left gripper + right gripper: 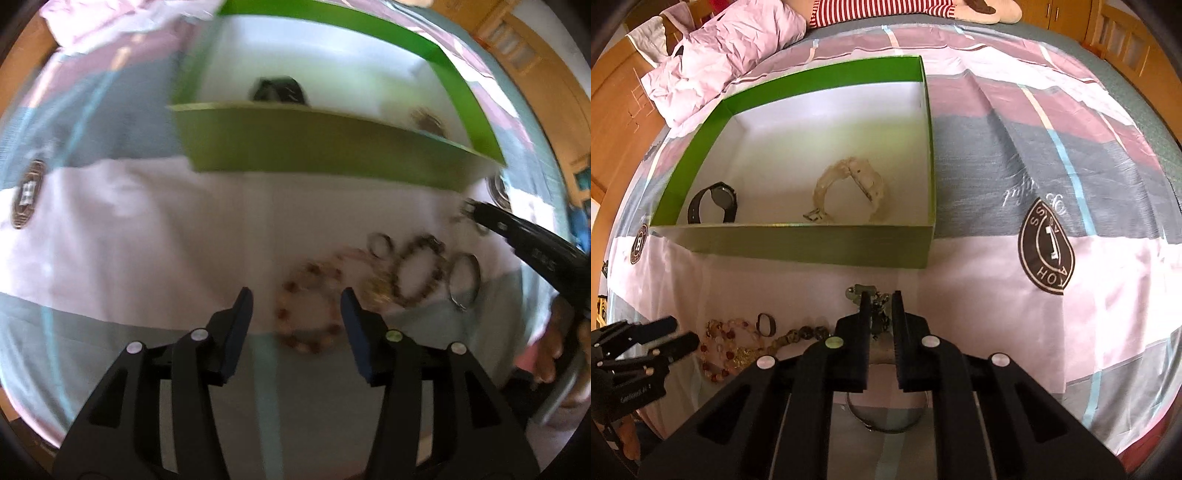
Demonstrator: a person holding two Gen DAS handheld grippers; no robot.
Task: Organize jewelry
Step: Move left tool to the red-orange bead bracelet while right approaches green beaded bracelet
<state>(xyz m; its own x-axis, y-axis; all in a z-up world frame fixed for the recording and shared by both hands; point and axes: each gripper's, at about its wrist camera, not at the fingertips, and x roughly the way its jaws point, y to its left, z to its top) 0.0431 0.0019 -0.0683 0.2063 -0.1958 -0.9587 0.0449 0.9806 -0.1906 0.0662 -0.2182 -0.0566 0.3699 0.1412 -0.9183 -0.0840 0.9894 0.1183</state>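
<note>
On the bed, as seen from the left wrist, a bead bracelet [308,306] lies on the bedspread [147,229] directly ahead of the left hand-held gripper [296,312], whose jaws are held spread with the bracelet framed between the tips and not pinched. The picture is blurred, so contact cannot be told. Just to the right a small ring [381,245], a dark bead bracelet [417,273] and a metal hoop [464,282] are laid in a row. Beyond them stands the green box [332,155]. The right hand-held gripper [471,212] is seen at the right edge, its tip down at a small metal piece near the box corner.

From the right wrist, the right hand-held gripper [878,306] is seen with jaws nearly pressed together, pinching a small charm piece [866,295] that lies just short of the box's near wall. A bangle [886,417] lies under the gripper body. In the box [798,243] a black watch [714,203] and a pale bracelet [849,192] are already laid.

The charm is judged to belong to the right hand: the box lies straight ahead, so a lift and a short carry over the near wall is called for. The left hand-held gripper [681,338] is nearer the bead bracelets [727,347].
</note>
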